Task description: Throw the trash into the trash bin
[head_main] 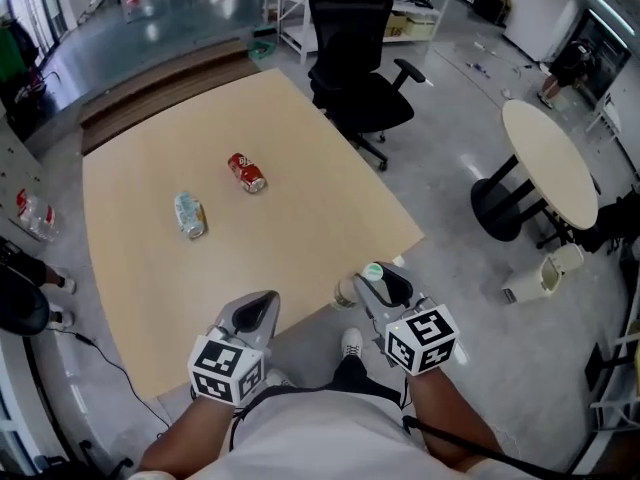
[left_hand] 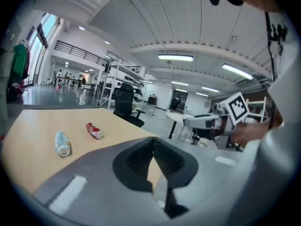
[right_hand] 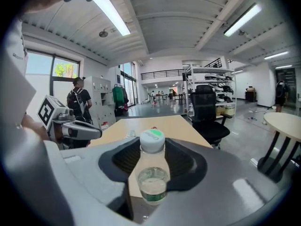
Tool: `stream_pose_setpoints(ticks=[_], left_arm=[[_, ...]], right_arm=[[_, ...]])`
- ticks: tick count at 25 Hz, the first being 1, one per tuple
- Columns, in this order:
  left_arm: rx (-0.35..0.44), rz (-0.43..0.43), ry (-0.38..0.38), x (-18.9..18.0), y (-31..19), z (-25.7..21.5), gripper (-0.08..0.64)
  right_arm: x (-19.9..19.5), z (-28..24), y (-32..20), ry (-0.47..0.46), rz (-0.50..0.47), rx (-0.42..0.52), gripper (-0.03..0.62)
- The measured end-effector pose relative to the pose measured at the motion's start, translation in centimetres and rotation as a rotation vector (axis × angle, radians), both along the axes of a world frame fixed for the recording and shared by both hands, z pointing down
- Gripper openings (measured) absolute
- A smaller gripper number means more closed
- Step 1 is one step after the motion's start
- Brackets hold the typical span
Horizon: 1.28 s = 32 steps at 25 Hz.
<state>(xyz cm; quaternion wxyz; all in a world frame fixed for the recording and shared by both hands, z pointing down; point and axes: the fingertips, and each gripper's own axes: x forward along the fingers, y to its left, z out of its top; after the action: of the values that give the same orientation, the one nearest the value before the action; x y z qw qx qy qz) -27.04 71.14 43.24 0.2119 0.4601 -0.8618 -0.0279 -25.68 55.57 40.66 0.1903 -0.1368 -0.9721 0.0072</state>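
Note:
A clear plastic bottle (right_hand: 153,171) with a green cap stands upright between the jaws of my right gripper (right_hand: 153,147), which is shut on it. In the head view that bottle (head_main: 350,291) hangs just past the near right edge of the wooden table (head_main: 300,228), in the right gripper (head_main: 381,279). My left gripper (head_main: 264,299) sits over the table's near edge, shut and holding nothing (left_hand: 153,140). On the table farther off lie a red can (head_main: 246,172) and a crushed clear bottle (head_main: 190,215). A small white bin (head_main: 543,277) stands on the floor to the right.
A black office chair (head_main: 360,68) stands at the table's far right corner. A round table (head_main: 548,163) on a black foot is beside the white bin. A person (right_hand: 77,103) stands by the lockers to the left in the right gripper view.

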Motion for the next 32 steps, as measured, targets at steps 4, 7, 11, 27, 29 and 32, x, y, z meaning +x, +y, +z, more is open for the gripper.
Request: stream_pose_setpoints(ticks=[4, 7, 11, 27, 29, 32], left_arm=[[0.007, 0.107, -0.001, 0.3, -3.4, 0.2, 0.009], [0.003, 0.196, 0.004, 1.1, -6.5, 0.7, 0.009], [-0.020, 0.341, 0.000, 3.1, -11.2, 1.0, 0.009], [-0.014, 0.660, -0.033, 8.7, -27.3, 0.4, 0.009], [-0.012, 0.680, -0.039, 9.2, -29.4, 0.3, 0.009], [-0.009, 0.712, -0.035, 10.1, -32.4, 0.1, 0.008]], right_arm=[[2.2, 0.2, -2.4, 0.008, 0.089, 0.013, 0.161], [4.0, 0.3, -4.4, 0.003, 0.161, 0.018, 0.161], [6.7, -0.1, -7.1, -0.010, 0.255, 0.024, 0.161], [17.0, 0.6, -21.9, -0.013, 0.619, 0.031, 0.161], [17.7, 0.6, -23.4, -0.018, 0.638, 0.029, 0.161], [18.6, 0.5, -25.4, -0.017, 0.658, 0.024, 0.160]])
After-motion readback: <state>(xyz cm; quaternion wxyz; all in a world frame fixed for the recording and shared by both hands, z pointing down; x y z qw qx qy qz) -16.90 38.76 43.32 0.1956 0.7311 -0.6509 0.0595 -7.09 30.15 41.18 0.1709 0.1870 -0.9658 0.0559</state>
